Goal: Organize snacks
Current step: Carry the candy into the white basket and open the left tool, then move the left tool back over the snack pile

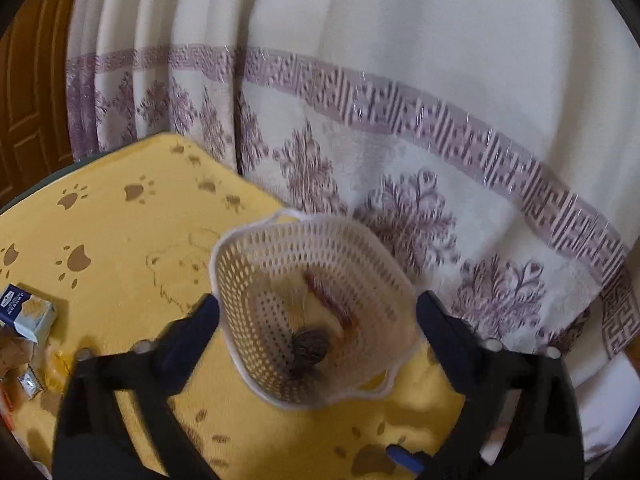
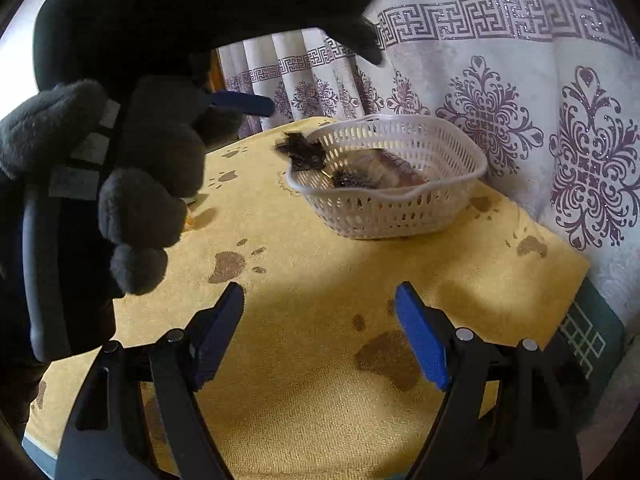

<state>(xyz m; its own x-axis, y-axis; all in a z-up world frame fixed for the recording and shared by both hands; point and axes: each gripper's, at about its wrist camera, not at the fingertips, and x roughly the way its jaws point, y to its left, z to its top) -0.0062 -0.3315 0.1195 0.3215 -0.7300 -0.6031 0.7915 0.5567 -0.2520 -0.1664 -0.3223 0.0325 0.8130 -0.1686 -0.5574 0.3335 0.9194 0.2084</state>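
Note:
A white perforated basket (image 1: pixel 248 280) stands on the yellow paw-print cloth (image 1: pixel 120 232) near the curtain. Inside lie a dark crinkled snack (image 1: pixel 308 348) and a red-and-yellow packet (image 1: pixel 332 308). My left gripper (image 1: pixel 316 320) hovers over the basket, open wide, with nothing between its fingers. In the right wrist view another dark snack (image 2: pixel 302 152) shows blurred at the basket's (image 2: pixel 380 216) left rim, clear of the left gripper's blue fingertip (image 2: pixel 244 104). My right gripper (image 2: pixel 320 320) stands open and empty over the cloth, short of the basket.
A blue-and-white snack box (image 1: pixel 24 312) and several small wrapped snacks (image 1: pixel 20 364) lie at the cloth's left edge. A patterned white-and-purple curtain (image 1: pixel 400 120) hangs right behind the table. A gloved hand (image 2: pixel 120 160) fills the left of the right wrist view.

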